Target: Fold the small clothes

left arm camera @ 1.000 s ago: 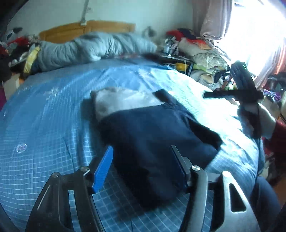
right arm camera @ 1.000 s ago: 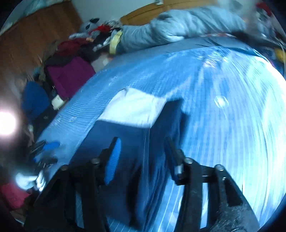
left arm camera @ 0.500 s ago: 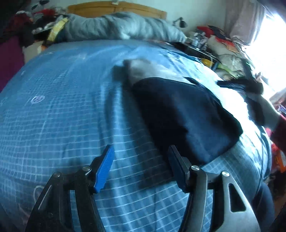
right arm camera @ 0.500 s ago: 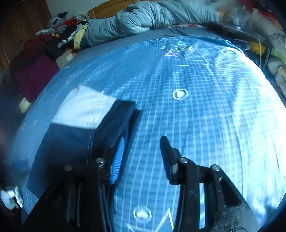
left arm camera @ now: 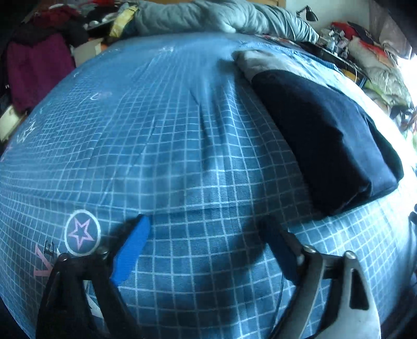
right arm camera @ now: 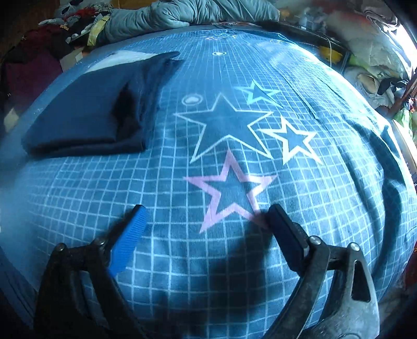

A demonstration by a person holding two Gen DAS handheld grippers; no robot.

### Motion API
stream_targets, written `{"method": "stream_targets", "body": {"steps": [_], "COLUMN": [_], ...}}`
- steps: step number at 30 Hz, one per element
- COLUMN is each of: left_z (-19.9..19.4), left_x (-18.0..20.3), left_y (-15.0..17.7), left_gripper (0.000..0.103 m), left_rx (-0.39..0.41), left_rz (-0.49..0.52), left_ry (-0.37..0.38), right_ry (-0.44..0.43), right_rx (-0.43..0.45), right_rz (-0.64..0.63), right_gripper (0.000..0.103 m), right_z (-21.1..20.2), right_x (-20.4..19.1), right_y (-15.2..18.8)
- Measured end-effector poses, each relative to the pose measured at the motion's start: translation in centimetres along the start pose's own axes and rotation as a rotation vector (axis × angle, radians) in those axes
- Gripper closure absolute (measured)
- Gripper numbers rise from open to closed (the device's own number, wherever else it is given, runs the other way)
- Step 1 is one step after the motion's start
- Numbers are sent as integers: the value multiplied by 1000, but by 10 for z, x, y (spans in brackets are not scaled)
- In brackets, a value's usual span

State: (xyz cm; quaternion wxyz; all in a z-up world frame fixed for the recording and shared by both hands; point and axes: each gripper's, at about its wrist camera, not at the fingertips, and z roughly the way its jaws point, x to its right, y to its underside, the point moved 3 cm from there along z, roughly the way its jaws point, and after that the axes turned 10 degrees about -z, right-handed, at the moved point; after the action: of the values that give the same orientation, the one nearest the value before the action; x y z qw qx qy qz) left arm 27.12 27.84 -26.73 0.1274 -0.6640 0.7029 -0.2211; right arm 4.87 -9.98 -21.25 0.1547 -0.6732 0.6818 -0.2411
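Folded dark blue top w/ a grey-white part at its far end, lying flat on the blue checked bed cover, upper right of the left wrist view. Same top at upper left of the right wrist view, white bit poking out at the back. Left gripper at bottom of frame, fingers wide apart, nothing betw. them, blue pad on one finger; low over the cover, near the top but not touching it. Right gripper also wide open, empty, bottom of frame, over a pink star print, well apart from the top. Grey puffy quilt along top edge. Piles of clothes at upper left, off the bed.
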Motion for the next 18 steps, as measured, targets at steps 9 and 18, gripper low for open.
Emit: {"method": "stream_targets", "body": {"steps": [9,18], "left_z": [12,21], "left_x": [0,-4], "left_y": [-3,-10], "left_gripper": [0,0], "left_rx": [-10,27], "left_rz": [-17,-89], "left_ry": [-14,-25], "right_ry": [10,23], "right_rx": [58,4], "right_rz": [3,77], "right_gripper": [0,0], "right_z": [-1,10], "right_x": [0,2], "right_y": [4,-7]}}
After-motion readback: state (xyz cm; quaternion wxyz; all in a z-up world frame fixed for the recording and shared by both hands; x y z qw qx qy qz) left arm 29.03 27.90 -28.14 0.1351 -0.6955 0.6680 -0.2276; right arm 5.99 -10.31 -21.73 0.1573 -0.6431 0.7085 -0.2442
